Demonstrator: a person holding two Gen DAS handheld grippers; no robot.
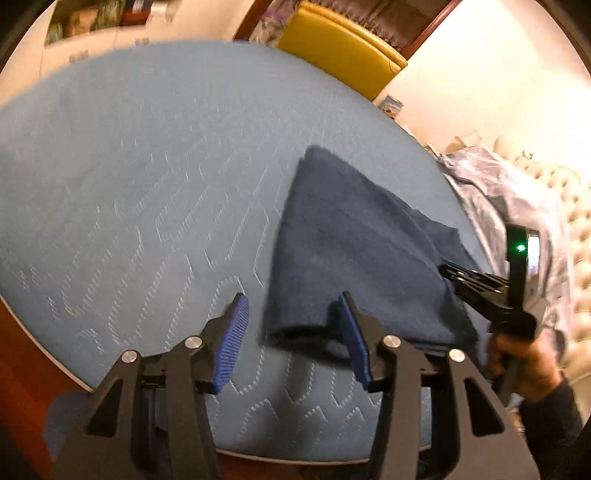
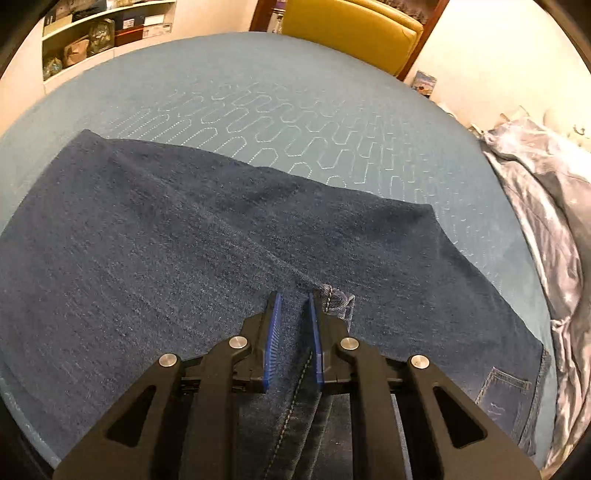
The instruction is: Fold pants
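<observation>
Dark blue denim pants (image 2: 184, 229) lie folded on a round table with a light blue quilted cover (image 2: 280, 96). In the left wrist view the pants (image 1: 351, 243) lie to the right of centre. My left gripper (image 1: 293, 314) is open, hovering over the near left corner of the pants, holding nothing. My right gripper (image 2: 293, 299) is shut on a seamed fold of the pants at their near edge. The right gripper (image 1: 476, 284) also shows at the right of the left wrist view, held by a hand.
A yellow chair (image 2: 351, 33) stands behind the table. A silvery grey cloth (image 2: 546, 206) is heaped to the right. Shelves (image 2: 107, 33) with bags are at the back left. The table's wooden rim (image 1: 22, 354) shows at lower left.
</observation>
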